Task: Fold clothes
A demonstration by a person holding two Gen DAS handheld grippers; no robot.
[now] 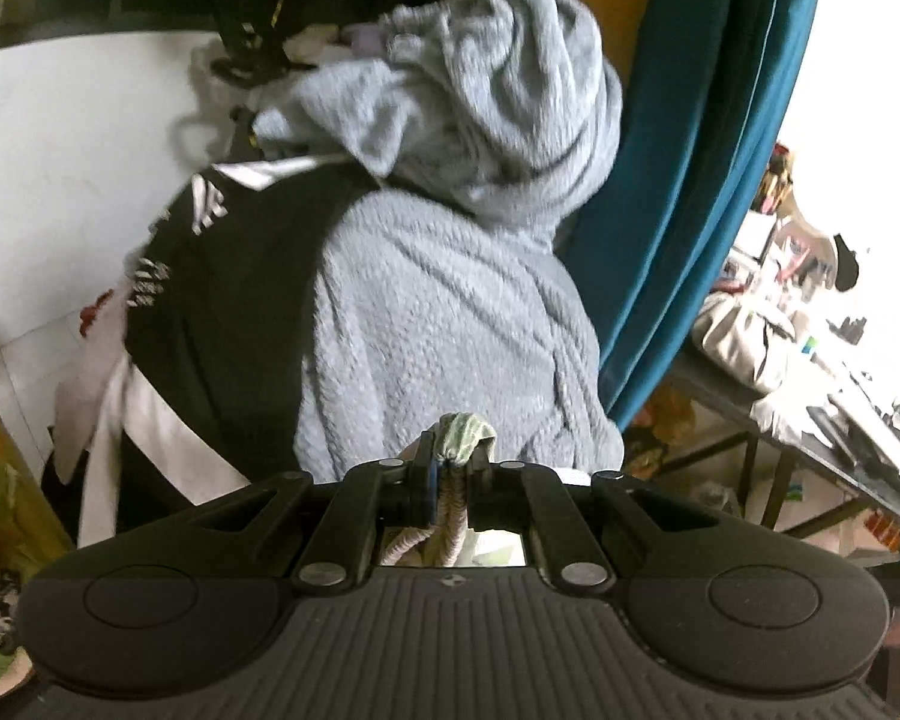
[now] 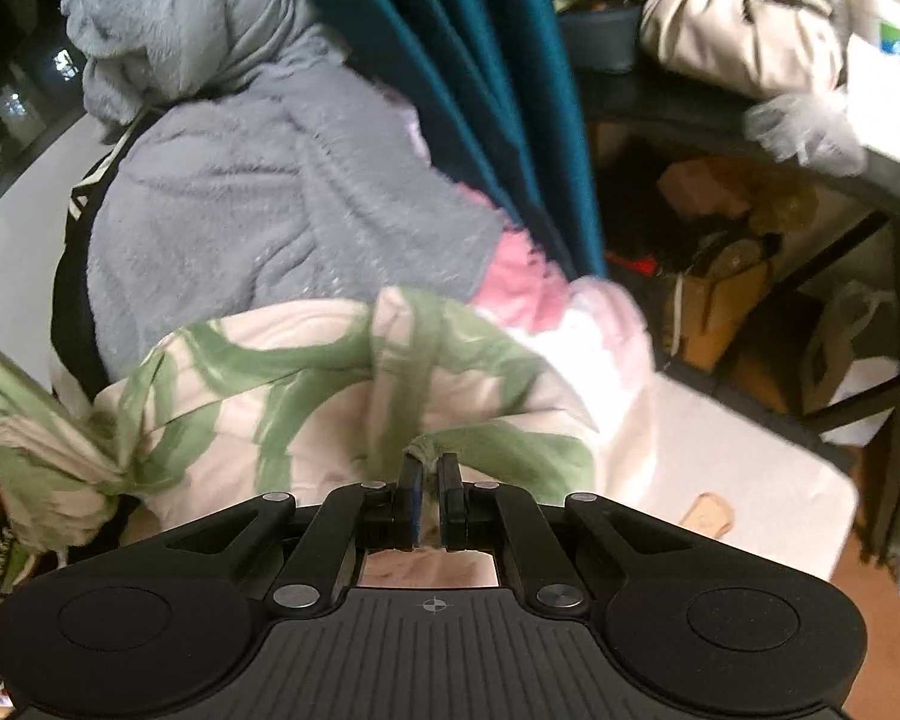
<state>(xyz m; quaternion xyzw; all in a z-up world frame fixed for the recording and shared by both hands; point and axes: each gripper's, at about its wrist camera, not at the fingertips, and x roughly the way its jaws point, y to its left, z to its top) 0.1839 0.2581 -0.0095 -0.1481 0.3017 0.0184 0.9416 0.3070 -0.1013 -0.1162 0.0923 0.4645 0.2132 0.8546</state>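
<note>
My left gripper (image 1: 450, 468) is shut on a bunched edge of a green-and-white patterned garment (image 1: 465, 432), which hangs down between the fingers. My right gripper (image 2: 429, 480) is shut on another edge of the same green-and-white garment (image 2: 330, 384), which spreads out in front of it and trails off to the left. Behind it lies a pile of clothes: a fluffy grey hooded garment (image 1: 450, 300), also in the right wrist view (image 2: 258, 198), a black garment with white print (image 1: 222, 276) and a pink piece (image 2: 519, 282).
A teal curtain (image 1: 690, 150) hangs to the right of the pile, also in the right wrist view (image 2: 480, 90). A cluttered dark table (image 1: 810, 408) stands at the right with bags beneath it. A white surface (image 2: 720, 468) lies under the clothes.
</note>
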